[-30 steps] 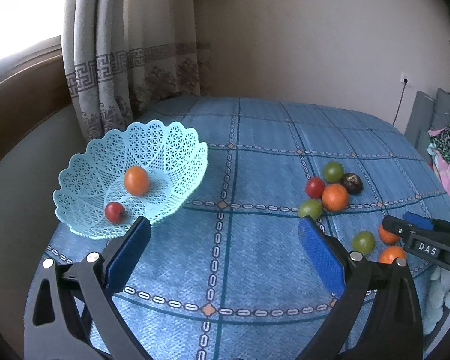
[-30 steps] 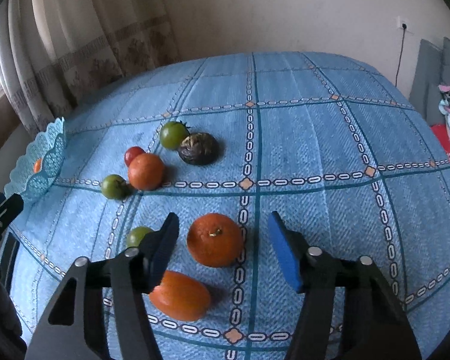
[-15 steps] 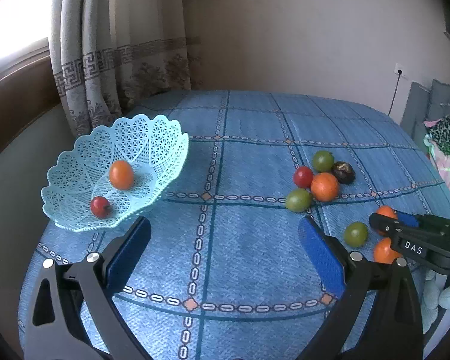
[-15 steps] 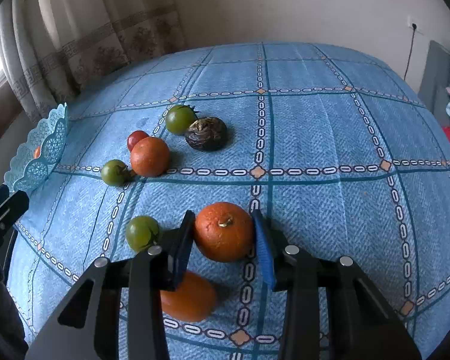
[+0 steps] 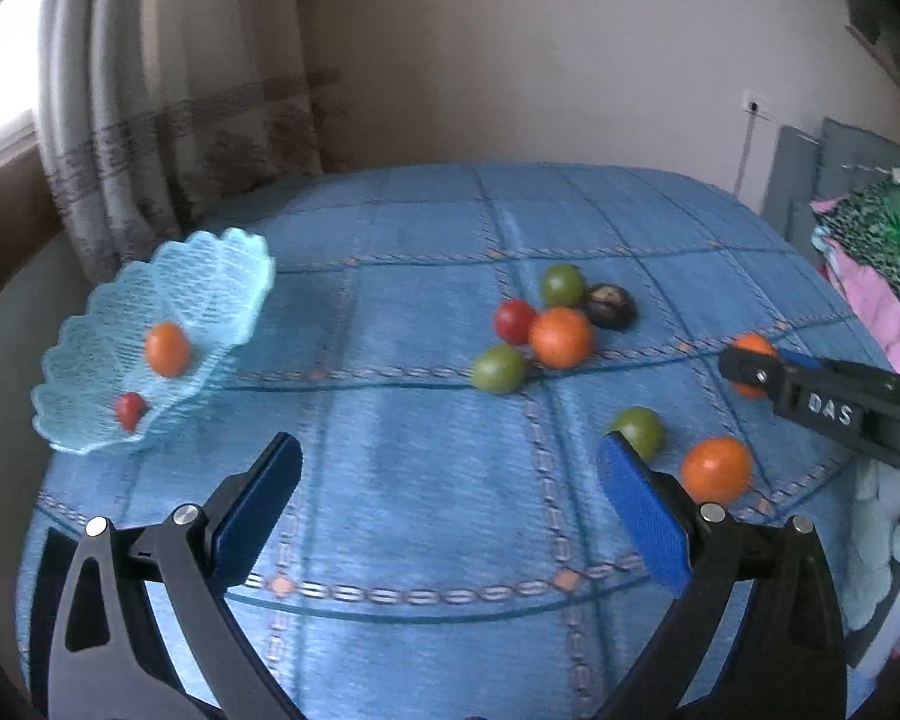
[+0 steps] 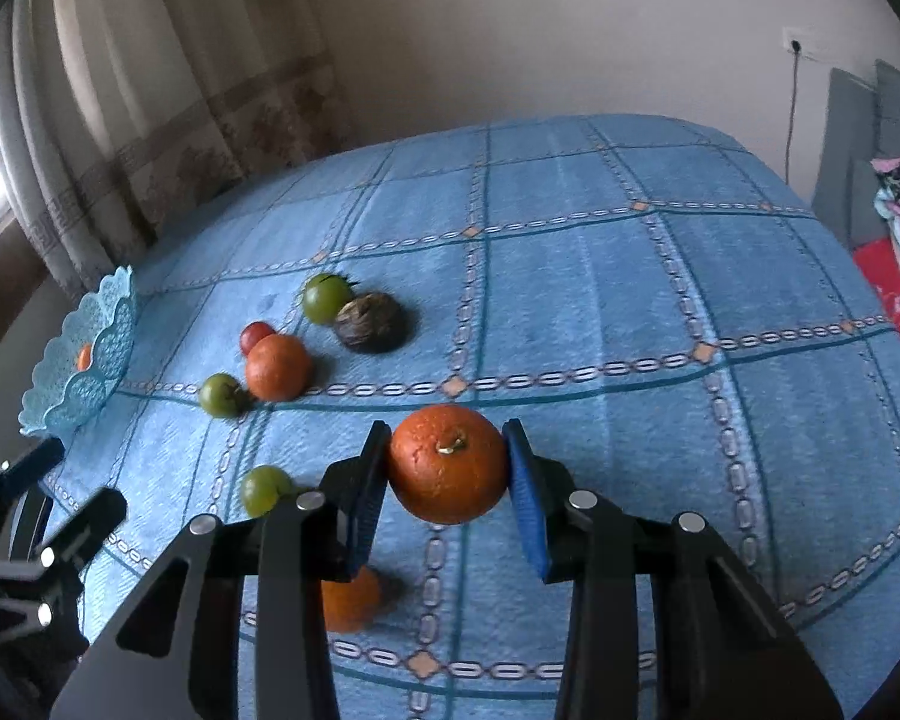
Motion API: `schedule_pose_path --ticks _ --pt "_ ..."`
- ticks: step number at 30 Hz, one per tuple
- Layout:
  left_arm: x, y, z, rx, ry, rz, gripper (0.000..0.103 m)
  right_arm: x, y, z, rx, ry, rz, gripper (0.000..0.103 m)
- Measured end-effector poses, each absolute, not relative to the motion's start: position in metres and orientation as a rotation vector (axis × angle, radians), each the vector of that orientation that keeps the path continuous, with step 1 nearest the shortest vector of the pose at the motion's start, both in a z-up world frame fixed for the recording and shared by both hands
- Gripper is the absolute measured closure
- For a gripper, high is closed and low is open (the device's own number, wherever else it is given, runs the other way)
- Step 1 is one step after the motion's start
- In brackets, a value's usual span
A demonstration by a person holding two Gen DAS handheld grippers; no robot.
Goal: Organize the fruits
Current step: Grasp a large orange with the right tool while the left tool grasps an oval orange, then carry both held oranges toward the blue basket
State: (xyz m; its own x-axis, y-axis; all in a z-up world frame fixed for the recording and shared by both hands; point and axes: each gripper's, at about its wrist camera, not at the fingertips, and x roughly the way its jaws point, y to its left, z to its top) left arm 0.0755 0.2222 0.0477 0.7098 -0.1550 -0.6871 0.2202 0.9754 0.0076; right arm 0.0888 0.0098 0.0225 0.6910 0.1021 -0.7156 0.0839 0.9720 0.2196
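Pinching orange (image 6: pixel 447 462) in right gripper (image 6: pixel 447 480) jaws, left gripper (image 5: pixel 450 516) jaws spread

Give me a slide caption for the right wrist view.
Right tool grips an orange above the blue cloth.

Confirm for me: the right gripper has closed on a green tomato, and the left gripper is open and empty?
Not quite. The right gripper has closed on an orange, not a green tomato, as the right wrist view shows. The left gripper is indeed open and empty.
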Motion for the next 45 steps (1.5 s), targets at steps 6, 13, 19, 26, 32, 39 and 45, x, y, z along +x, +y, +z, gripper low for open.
schedule_pose_path --ticks 6,13,19,26,32,39,45 --pt "0.074 0.199 0.039 0.054 0.813 -0.318 0.003 0.087 -0.006 0.023 0.275 0.788 -0.013 0.065" --pt "0.062 0.156 0.031 0.120 0.822 -0.415 0.003 0.084 -0.016 0.030 0.283 0.759 -0.033 0.065" --pt "0.066 0.132 0.019 0.145 0.861 -0.454 0.015 0.080 -0.021 0.039 0.299 0.732 -0.037 0.065" --pt "0.078 0.117 0.011 0.159 0.888 -0.462 0.021 0.078 -0.023 0.043 0.303 0.722 -0.033 0.065" --pt "0.082 0.109 0.011 0.186 0.860 -0.449 0.029 0.077 -0.025 0.044 0.308 0.720 -0.032 0.065" --pt "0.077 0.107 0.015 0.191 0.847 -0.469 0.052 0.075 -0.022 0.045 0.306 0.716 -0.028 0.065" --pt "0.074 0.108 0.014 0.179 0.866 -0.494 0.057 0.074 -0.022 0.046 0.309 0.711 -0.031 0.065"
